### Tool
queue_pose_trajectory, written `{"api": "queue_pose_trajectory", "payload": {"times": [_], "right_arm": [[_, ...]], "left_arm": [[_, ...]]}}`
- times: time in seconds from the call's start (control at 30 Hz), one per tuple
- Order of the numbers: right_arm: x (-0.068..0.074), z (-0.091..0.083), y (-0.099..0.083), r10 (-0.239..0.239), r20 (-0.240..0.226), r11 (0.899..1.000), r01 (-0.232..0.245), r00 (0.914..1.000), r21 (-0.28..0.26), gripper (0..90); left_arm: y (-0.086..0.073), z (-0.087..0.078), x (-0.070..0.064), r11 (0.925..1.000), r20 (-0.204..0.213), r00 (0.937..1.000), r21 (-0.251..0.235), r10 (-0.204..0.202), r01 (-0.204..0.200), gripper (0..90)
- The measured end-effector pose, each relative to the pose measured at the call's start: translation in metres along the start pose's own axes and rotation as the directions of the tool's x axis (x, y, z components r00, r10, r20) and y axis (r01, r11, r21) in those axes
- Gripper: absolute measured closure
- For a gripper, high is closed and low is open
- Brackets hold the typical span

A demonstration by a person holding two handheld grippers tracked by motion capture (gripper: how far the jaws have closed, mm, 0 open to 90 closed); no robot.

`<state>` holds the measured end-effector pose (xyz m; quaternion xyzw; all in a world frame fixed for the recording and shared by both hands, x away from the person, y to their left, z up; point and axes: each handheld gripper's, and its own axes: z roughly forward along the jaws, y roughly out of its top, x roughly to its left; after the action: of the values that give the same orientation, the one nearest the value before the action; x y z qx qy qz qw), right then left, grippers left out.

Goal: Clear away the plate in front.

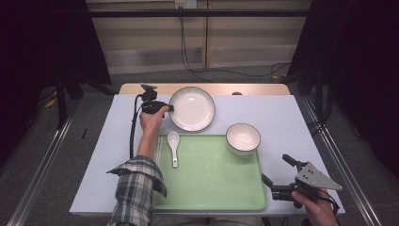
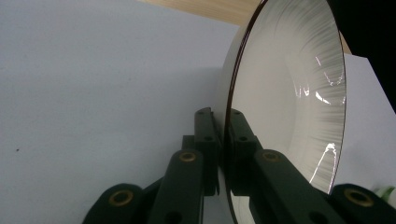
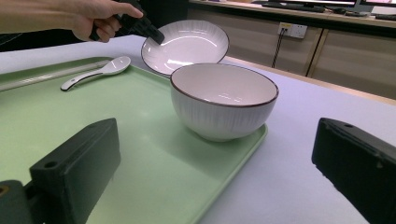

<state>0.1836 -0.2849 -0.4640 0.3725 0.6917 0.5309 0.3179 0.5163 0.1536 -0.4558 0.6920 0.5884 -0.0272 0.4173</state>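
Note:
My left gripper [image 1: 170, 108] is shut on the left rim of a white plate [image 1: 192, 108] with a dark edge, at the back of the table behind the green tray [image 1: 211, 183]. In the left gripper view both jaws pinch the plate's rim [image 2: 243, 70], one on each face. The right gripper view shows the plate [image 3: 187, 44] tilted, its gripped side raised. A white bowl [image 1: 243, 138] stands on the tray's back right corner. A white spoon [image 1: 174, 143] lies at the tray's left. My right gripper [image 1: 275, 168] is open near the tray's front right corner, holding nothing.
The pale grey table [image 1: 291, 113] has a wooden strip [image 1: 207, 88] along its back edge. A slim pale stick-like item [image 1: 159, 147] lies along the tray's left edge. The left gripper's cable [image 1: 133, 132] trails over the table's left part.

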Motion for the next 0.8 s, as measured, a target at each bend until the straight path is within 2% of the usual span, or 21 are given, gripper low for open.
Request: {"api": "queue_pose_trajectory", "payload": {"times": [0.17,0.37,0.43,0.6,0.77,0.8], "right_arm": [[0.000,0.000,0.000,0.001,0.007,1.000,-0.001,1.0000,-0.001,0.7],[0.000,-0.001,0.000,0.004,0.012,1.000,-0.004,0.9999,-0.001,0.7],[0.000,-0.001,0.000,0.006,0.014,1.000,-0.006,0.9999,0.002,0.7],[-0.001,-0.001,-0.001,0.007,0.013,1.000,-0.007,0.9999,0.001,0.7],[-0.002,0.000,-0.002,0.006,0.012,1.000,-0.006,0.9999,0.001,0.7],[-0.002,0.000,-0.002,0.010,0.012,1.000,-0.010,0.9999,0.002,0.7]], "left_arm": [[-0.001,-0.003,0.001,0.9998,-0.011,0.9998,-0.009,0.018,-0.018,85.7],[-0.002,-0.009,0.009,0.9997,0.009,0.9999,-0.024,-0.006,0.006,85.3],[-0.004,-0.010,0.011,0.9989,0.001,0.9996,-0.037,-0.030,0.030,85.3],[-0.003,-0.013,0.012,0.9994,-0.006,0.9999,-0.033,-0.013,0.013,85.3],[-0.002,-0.015,0.015,0.9984,0.006,0.9990,-0.035,-0.045,0.045,85.0],[-0.002,-0.017,0.016,0.9983,-0.001,0.9994,-0.046,-0.035,0.035,85.1]]}}
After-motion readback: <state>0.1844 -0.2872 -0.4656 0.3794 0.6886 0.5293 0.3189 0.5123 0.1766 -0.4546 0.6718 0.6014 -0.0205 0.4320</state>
